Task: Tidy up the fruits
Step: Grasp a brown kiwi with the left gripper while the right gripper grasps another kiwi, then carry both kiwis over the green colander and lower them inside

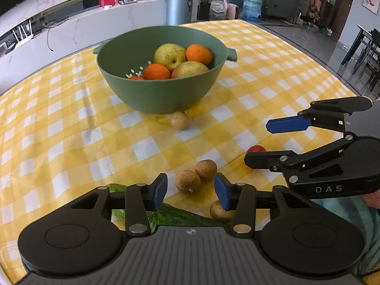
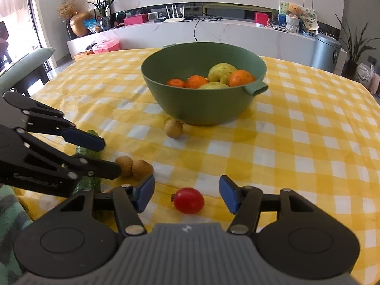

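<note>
Left gripper [image 1: 190, 191] hangs low over the checked yellow tablecloth [image 1: 71, 123], jaws parted w/ nothing pinched; two small brown round fruits [image 1: 196, 174] sit touching each other on the cloth just ahead of the gap btw the blue pads [image 1: 159, 191]. A third brown fruit [image 1: 219, 211] lies right by the right-hand pad, partly hidden behind it; can't tell if it touches. Green cucumber [image 1: 175, 216] runs under the left gripper's linkage, mostly covered.

Right gripper [image 2: 186, 194] also spread and gripping nothing. Red cherry tomato [image 2: 188, 200] rests on the cloth btw its two pads, nearer the left one, clear air on both sides. In the left wrist view the same gripper comes in from the right edge, its lower finger crossing in front of the tomato.

Green bowl [image 2: 201, 109] stands mid-table, well apart from both grippers, side handle toward the right in the right wrist view. Inside: two yellow-green pears [image 2: 222, 72] and three oranges [image 2: 241, 78], plus a few pale bits on the inner wall, too small to identify. One more brown fruit [image 2: 173, 128] sits alone on the cloth just beside the bowl's base.

Striped sleeve [image 2: 9, 216] shows at the lower left corner of the right wrist view
</note>
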The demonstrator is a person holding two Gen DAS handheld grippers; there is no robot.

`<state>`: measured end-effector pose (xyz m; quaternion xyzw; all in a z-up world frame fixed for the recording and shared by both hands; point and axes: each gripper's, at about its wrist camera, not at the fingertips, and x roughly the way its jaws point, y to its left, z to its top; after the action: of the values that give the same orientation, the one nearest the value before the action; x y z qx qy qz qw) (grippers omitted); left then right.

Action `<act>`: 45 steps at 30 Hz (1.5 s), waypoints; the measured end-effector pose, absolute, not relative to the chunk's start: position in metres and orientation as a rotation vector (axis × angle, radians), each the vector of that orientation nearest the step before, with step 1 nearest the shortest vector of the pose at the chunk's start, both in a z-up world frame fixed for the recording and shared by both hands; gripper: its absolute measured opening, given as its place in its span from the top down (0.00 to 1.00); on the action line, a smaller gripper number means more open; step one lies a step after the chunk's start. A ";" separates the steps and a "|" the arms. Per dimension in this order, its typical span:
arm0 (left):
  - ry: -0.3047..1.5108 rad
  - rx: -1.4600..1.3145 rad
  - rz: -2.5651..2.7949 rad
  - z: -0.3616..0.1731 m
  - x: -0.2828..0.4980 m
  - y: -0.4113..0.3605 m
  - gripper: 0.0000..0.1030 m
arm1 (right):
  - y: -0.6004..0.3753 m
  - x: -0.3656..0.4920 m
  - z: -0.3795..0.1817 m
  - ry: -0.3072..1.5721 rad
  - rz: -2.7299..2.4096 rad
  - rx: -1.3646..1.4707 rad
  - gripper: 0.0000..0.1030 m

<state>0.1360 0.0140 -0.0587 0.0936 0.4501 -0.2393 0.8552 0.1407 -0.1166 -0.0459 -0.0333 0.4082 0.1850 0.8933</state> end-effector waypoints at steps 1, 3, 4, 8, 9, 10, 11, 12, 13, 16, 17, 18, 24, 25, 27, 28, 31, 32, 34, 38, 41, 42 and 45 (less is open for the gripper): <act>0.952 0.203 -0.506 -0.061 0.137 0.013 0.53 | -0.116 0.142 -0.047 0.849 0.385 -0.067 0.45; 0.957 0.229 -0.512 -0.065 0.139 0.010 0.56 | -0.116 0.144 -0.049 0.856 0.393 -0.056 0.49; 0.963 0.240 -0.509 -0.067 0.140 0.009 0.58 | -0.116 0.145 -0.050 0.859 0.397 -0.049 0.50; 0.984 0.259 -0.499 -0.075 0.145 0.008 0.63 | -0.113 0.147 -0.052 0.856 0.419 -0.030 0.52; 0.988 0.254 -0.503 -0.076 0.146 0.008 0.63 | -0.112 0.147 -0.052 0.853 0.424 -0.030 0.52; 0.992 0.246 -0.509 -0.077 0.148 0.008 0.65 | -0.110 0.147 -0.052 0.848 0.431 -0.031 0.53; 0.995 0.240 -0.515 -0.078 0.149 0.008 0.66 | -0.109 0.147 -0.052 0.844 0.439 -0.032 0.53; 0.997 0.238 -0.517 -0.078 0.150 0.007 0.66 | -0.107 0.147 -0.052 0.839 0.447 -0.034 0.53; 0.999 0.238 -0.521 -0.079 0.150 0.007 0.67 | -0.106 0.147 -0.052 0.835 0.456 -0.035 0.53; 0.997 0.246 -0.525 -0.080 0.150 0.005 0.71 | -0.103 0.148 -0.052 0.827 0.479 -0.034 0.58; 0.997 0.247 -0.524 -0.080 0.149 0.005 0.71 | -0.103 0.149 -0.053 0.829 0.482 -0.033 0.59; 0.993 0.250 -0.515 -0.079 0.148 0.006 0.71 | -0.102 0.150 -0.053 0.833 0.482 -0.030 0.60; 0.964 0.179 -0.453 -0.069 0.150 0.021 0.71 | -0.098 0.154 -0.055 0.839 0.504 -0.018 0.62; 0.961 0.168 -0.442 -0.068 0.151 0.023 0.71 | -0.096 0.154 -0.056 0.840 0.510 -0.018 0.62; 0.953 0.156 -0.420 -0.066 0.152 0.026 0.71 | -0.091 0.155 -0.057 0.841 0.519 -0.027 0.63; 0.953 0.154 -0.415 -0.066 0.152 0.027 0.71 | -0.088 0.156 -0.058 0.843 0.526 -0.033 0.67; 0.954 0.150 -0.404 -0.066 0.153 0.029 0.71 | -0.079 0.157 -0.061 0.850 0.550 -0.052 0.68; 0.955 0.151 -0.400 -0.066 0.154 0.029 0.71 | -0.076 0.158 -0.062 0.851 0.556 -0.058 0.68; 0.956 0.153 -0.396 -0.066 0.154 0.030 0.71 | -0.072 0.160 -0.064 0.855 0.561 -0.066 0.68; 0.956 0.147 -0.399 -0.066 0.153 0.032 0.71 | -0.066 0.164 -0.069 0.872 0.564 -0.081 0.74; 0.957 0.150 -0.397 -0.066 0.154 0.032 0.71 | -0.064 0.164 -0.071 0.877 0.556 -0.093 0.78; 0.957 0.150 -0.397 -0.067 0.154 0.032 0.71 | -0.064 0.165 -0.071 0.877 0.556 -0.092 0.78; 0.956 0.150 -0.398 -0.066 0.154 0.032 0.71 | -0.063 0.164 -0.072 0.878 0.554 -0.093 0.78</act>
<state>0.1536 0.0322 -0.0664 0.0717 0.4563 -0.1899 0.8664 0.1644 -0.0634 -0.0717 -0.0443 0.4193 0.2645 0.8673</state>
